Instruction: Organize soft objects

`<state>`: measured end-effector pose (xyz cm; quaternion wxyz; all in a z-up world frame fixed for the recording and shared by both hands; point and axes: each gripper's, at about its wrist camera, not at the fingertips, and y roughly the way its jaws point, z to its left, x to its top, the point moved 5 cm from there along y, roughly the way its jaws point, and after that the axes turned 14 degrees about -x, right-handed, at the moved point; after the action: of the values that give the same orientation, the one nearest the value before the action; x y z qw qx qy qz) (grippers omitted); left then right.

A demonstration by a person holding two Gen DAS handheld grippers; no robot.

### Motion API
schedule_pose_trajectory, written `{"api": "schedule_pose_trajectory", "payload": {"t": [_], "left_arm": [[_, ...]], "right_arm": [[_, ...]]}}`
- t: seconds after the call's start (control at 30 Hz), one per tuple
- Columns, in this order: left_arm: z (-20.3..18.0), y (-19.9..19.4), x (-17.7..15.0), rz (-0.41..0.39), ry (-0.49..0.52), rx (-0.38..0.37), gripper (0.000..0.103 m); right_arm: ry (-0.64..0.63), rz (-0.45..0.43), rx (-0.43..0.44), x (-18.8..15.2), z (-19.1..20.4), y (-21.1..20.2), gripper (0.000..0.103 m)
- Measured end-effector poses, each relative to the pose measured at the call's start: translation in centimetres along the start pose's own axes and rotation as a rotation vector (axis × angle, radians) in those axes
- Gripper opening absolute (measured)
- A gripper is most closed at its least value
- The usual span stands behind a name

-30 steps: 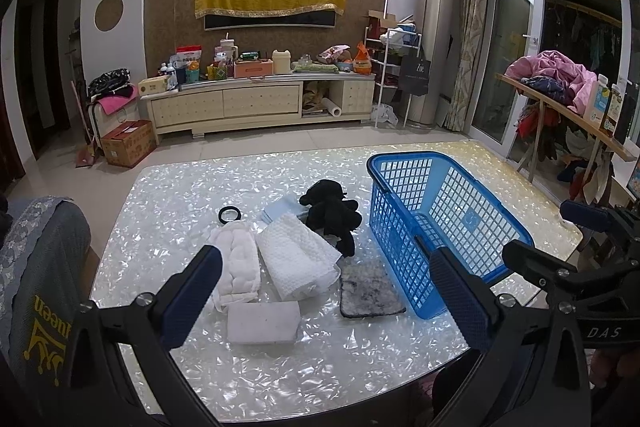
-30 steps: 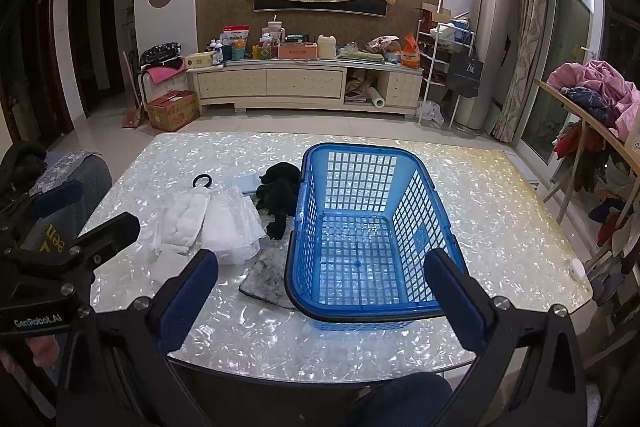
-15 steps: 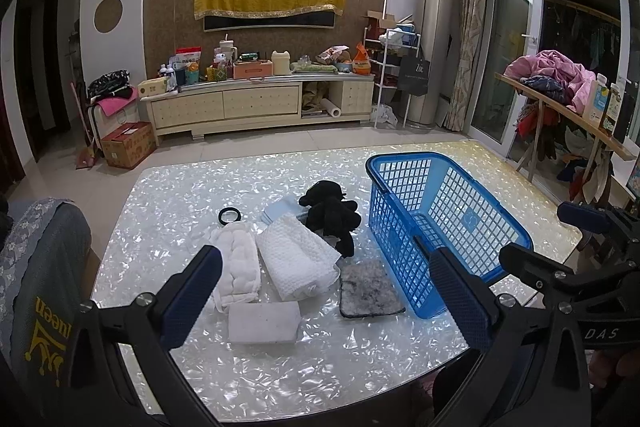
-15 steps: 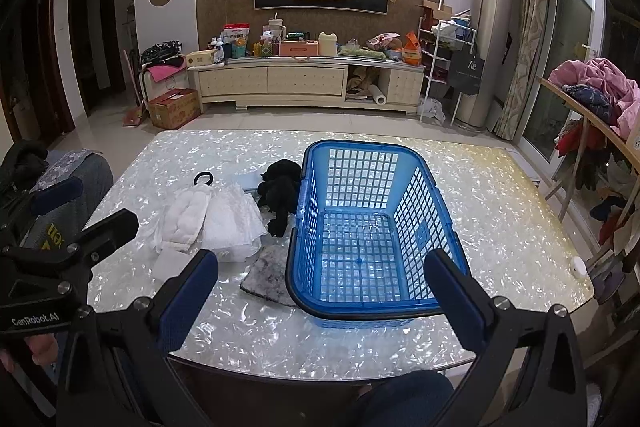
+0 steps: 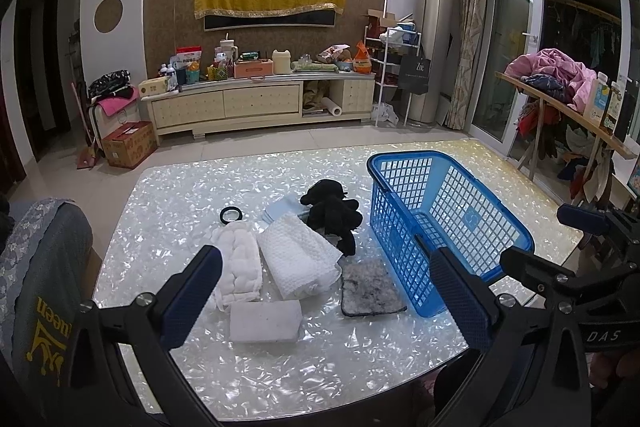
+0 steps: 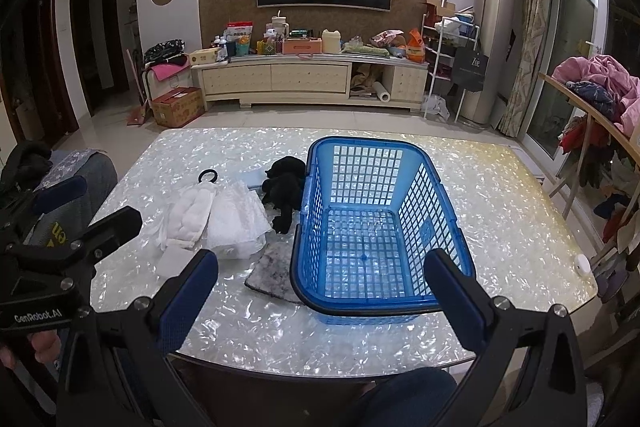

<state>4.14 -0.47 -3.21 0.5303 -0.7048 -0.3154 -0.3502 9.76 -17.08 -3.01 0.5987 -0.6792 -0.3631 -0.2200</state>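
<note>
An empty blue basket (image 6: 436, 187) (image 5: 452, 167) stands on the pearly table. Left of it lie a black plush toy (image 5: 332, 211) (image 6: 285, 183), a white waffle towel (image 5: 298, 261) (image 6: 236, 217), a white quilted cloth (image 5: 238, 267) (image 6: 192, 213), a white sponge block (image 5: 266, 321), a grey pad (image 5: 370, 293) (image 6: 274, 267), a pale blue cloth (image 5: 280, 207) and a black ring (image 5: 231, 215) (image 6: 208, 175). My left gripper (image 5: 328, 297) hovers open above the near table edge, over the sponge and pad. My right gripper (image 6: 322, 297) hangs open before the basket's near rim. Both hold nothing.
The table (image 6: 500, 195) has bare surface right of the basket, with a small white disc (image 6: 582, 263) near its right edge. A grey chair back (image 5: 36, 267) stands at the left. A wooden rack with clothes (image 5: 560, 79) is at the right.
Both views shift very slightly; the grippers have barely moved and stay open. Nothing on the table has moved.
</note>
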Motion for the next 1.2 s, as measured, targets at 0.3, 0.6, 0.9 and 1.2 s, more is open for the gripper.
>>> {"api": "schedule_pose_trajectory", "payload": {"t": [0.3, 0.6, 0.9, 1.2], "left_arm": [[0.2, -0.2, 0.1, 0.013, -0.007, -0.002, 0.103], [1.1, -0.6, 0.6, 0.020, 0.005, 0.024, 0.103], [5.7, -0.6, 1.0, 0.072, -0.053, 0.104, 0.103], [10.1, 1.0, -0.5, 0.182, -0.066, 0.174, 0.103]], "right_arm": [[-0.002, 0.006, 0.010, -0.1, 0.0, 0.0, 0.103], [-0.033, 0.014, 0.031, 0.7, 0.8, 0.6, 0.103], [-0.094, 0.037, 0.111, 2.7, 3.6, 2.5, 0.103], [-0.192, 0.099, 0.244, 3.4, 9.4, 5.0, 0.103]]}}
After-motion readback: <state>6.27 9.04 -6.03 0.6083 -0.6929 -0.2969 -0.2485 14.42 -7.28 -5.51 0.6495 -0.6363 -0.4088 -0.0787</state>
